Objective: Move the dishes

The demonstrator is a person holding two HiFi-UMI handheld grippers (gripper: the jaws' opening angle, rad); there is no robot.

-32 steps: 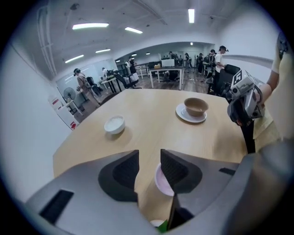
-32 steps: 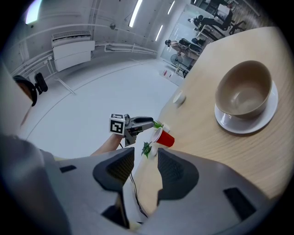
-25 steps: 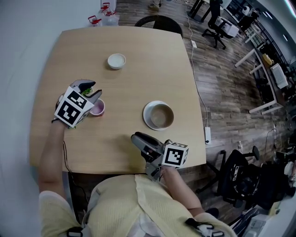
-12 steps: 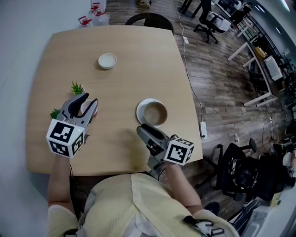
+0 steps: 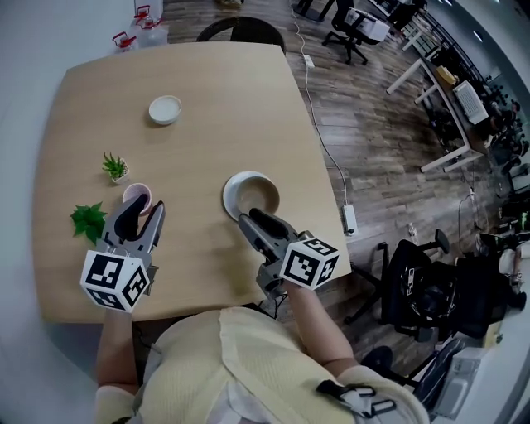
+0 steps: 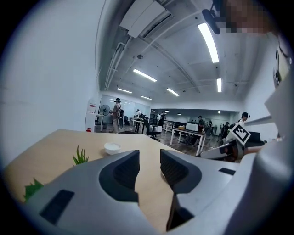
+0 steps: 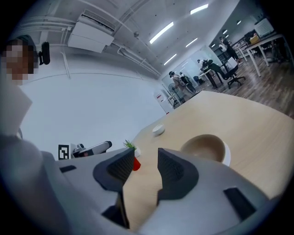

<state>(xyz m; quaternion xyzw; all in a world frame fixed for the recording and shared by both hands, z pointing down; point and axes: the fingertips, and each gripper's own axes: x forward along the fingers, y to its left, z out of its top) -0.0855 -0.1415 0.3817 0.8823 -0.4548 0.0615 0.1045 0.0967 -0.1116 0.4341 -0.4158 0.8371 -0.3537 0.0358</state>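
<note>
At a pale wooden counter, we see a person holding 2 grippers low over the near edge. The left gripper has its fingers released, with a clear gap showing only bare counter between them. The right gripper is likewise released, its fingers apart and grasping nothing.

We count 4 dishes. 1 brown bowl sits in 1 white plate toward the counter's right side, just beyond the right gripper's tips. 1 pink cup stands just ahead of the left gripper's tips; we cannot tell whether they touch. 1 small white dish rests alone toward the far side, well apart from both grippers.

We also count 2 green plants: 1 small potted plant beyond the pink cup, and 1 leafy sprig beside the left gripper, near the counter's left edge.

Past the far edge, 1 dark chair is pushed up to the counter, and red-capped bottles stand on the floor.
</note>
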